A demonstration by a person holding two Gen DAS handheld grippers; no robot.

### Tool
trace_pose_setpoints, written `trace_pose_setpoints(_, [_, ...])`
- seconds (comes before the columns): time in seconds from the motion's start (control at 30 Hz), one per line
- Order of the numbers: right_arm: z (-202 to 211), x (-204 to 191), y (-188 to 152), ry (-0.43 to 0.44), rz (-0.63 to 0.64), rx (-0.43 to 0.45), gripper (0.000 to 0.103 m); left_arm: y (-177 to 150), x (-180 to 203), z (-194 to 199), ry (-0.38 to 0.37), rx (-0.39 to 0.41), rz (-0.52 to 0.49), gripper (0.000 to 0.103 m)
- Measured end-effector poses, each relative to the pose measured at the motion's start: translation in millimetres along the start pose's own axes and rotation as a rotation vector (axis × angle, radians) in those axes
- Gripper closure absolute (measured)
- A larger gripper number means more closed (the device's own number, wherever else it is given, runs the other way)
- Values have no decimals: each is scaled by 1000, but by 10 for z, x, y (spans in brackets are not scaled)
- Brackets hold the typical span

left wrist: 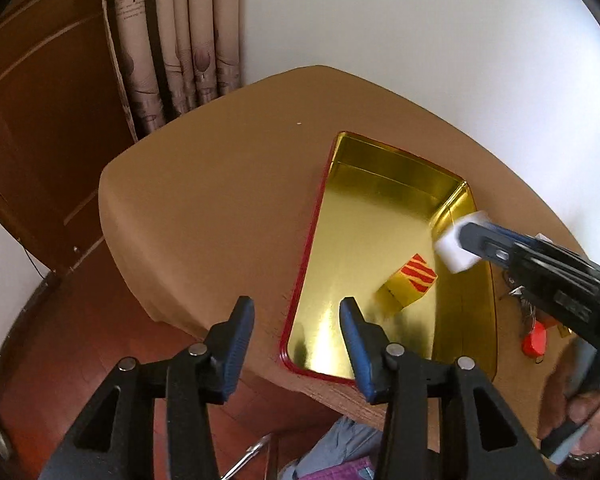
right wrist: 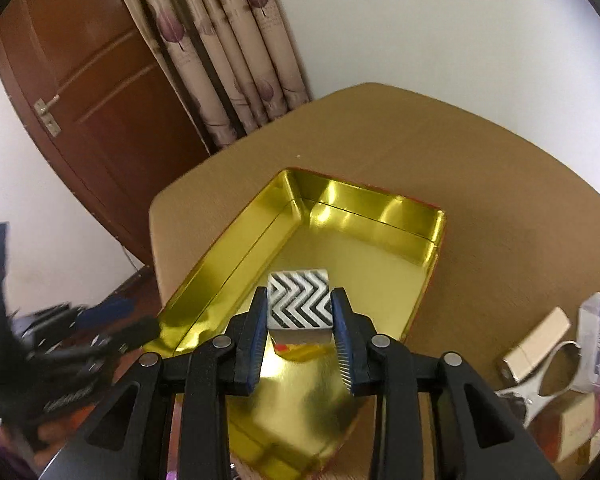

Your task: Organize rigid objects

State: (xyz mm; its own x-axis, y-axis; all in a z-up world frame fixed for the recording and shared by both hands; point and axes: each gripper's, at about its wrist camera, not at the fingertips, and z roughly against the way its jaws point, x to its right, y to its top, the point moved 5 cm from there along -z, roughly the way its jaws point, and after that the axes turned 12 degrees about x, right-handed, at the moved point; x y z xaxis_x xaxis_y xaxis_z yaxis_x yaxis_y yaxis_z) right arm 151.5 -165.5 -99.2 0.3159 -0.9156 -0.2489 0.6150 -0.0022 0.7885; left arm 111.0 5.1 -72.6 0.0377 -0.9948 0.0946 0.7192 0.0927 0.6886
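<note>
An open tin [right wrist: 228, 248] lies on the counter [right wrist: 500, 184], reaching from its near edge toward the middle. A small box [left wrist: 410, 284] rests inside the tin, on the floor of its near half. The right tool [right wrist: 300, 316] hangs over that near half with a block [right wrist: 300, 300] between its fingers. The left tool [left wrist: 296, 332] hangs at the tin's near left corner. Right of the tin, clutter [right wrist: 560, 344] sits on the counter. A curtain [right wrist: 236, 64] and a door [right wrist: 96, 88] stand beyond the far left.
</note>
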Motion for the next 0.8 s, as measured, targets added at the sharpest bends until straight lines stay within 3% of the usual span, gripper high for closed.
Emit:
trace_pose_setpoints(0.1, [63, -39, 0, -17, -7, 32, 68, 2, -22, -90, -26, -27, 6, 58])
trace_pose_setpoints(0.23, [618, 90, -154, -71, -92, 127, 66, -74, -1, -115, -26, -37, 3, 58])
trace_pose_setpoints(0.37, [1322, 447, -717, -286, -98, 135, 43, -121, 55, -82, -36, -33, -13, 58])
trace_pose_setpoints(0.43, [1457, 644, -969, -353, -110, 85, 43, -172, 116, -94, -48, -44, -29, 58])
trace_pose_setpoints(0.6, [1472, 1016, -1307, -381, -194, 29, 50, -273, 236, -109, -31, -57, -84, 55])
trace_pose_setpoints(0.8, [1294, 1085, -1339, -393, -214, 13, 50, -280, 214, -77, -54, -60, -43, 55])
